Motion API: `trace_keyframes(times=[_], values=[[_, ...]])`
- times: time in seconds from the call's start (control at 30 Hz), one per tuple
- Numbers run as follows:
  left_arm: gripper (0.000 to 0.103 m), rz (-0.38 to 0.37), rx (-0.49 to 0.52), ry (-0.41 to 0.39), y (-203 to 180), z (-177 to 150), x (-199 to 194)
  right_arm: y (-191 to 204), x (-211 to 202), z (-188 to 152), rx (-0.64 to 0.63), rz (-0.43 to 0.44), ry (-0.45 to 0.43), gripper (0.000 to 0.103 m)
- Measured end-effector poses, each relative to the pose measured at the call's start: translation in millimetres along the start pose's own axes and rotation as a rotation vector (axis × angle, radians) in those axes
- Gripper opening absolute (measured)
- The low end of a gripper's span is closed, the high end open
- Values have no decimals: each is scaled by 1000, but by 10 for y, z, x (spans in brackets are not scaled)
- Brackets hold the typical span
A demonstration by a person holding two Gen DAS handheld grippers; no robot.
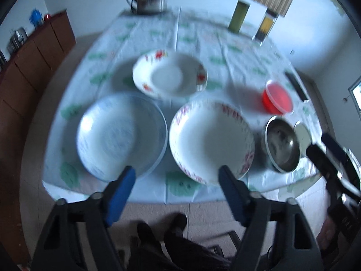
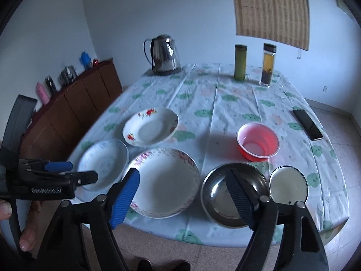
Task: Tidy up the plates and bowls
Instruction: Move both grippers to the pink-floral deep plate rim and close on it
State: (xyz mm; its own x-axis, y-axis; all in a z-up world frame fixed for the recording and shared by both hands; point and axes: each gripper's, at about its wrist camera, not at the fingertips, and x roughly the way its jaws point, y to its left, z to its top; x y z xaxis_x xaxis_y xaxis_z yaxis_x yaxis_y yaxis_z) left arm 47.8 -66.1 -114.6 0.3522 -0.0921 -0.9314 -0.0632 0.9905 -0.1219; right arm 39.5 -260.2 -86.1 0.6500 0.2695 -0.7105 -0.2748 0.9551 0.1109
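Note:
On the table lie a blue-patterned plate (image 1: 119,135) (image 2: 103,162), a large pink-flowered plate (image 1: 211,141) (image 2: 163,184), a red-flowered dish (image 1: 169,75) (image 2: 150,126) behind them, a red plastic bowl (image 1: 276,98) (image 2: 258,141), a steel bowl (image 1: 282,145) (image 2: 233,194) and a small white bowl (image 1: 303,133) (image 2: 287,185). My left gripper (image 1: 177,176) (image 2: 82,172) is open and empty above the table's near edge, between the two front plates. My right gripper (image 2: 182,178) (image 1: 320,146) is open and empty above the near edge, over the pink-flowered plate and steel bowl.
A steel kettle (image 2: 163,55), a green bottle (image 2: 240,62) and a tea bottle (image 2: 268,64) stand at the table's far end. A black phone (image 2: 308,124) lies at the right edge. A brown cabinet (image 2: 74,106) runs along the left wall.

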Motion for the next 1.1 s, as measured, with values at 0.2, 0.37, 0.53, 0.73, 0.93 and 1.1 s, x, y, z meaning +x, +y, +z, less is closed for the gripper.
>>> trace_keyframes(times=[0.2, 0.37, 0.53, 0.73, 0.93, 1.1], values=[[59, 20, -57, 122, 9, -145, 375, -123, 450, 11, -57, 26, 77, 77], [52, 25, -74, 138, -29, -151, 537, -153, 842, 81, -106, 23, 138, 77], [45, 16, -88, 161, -39, -100, 702, -135, 1203, 142, -155, 25, 223, 66], [39, -19, -114, 191, -21, -65, 866, -85, 1506, 192, -209, 10, 304, 60], [37, -59, -120, 219, -58, -50, 956, -109, 1718, 196, -221, -11, 384, 53], [37, -64, -120, 229, -35, 9, 1030, -117, 1868, 187, -227, -11, 451, 53]])
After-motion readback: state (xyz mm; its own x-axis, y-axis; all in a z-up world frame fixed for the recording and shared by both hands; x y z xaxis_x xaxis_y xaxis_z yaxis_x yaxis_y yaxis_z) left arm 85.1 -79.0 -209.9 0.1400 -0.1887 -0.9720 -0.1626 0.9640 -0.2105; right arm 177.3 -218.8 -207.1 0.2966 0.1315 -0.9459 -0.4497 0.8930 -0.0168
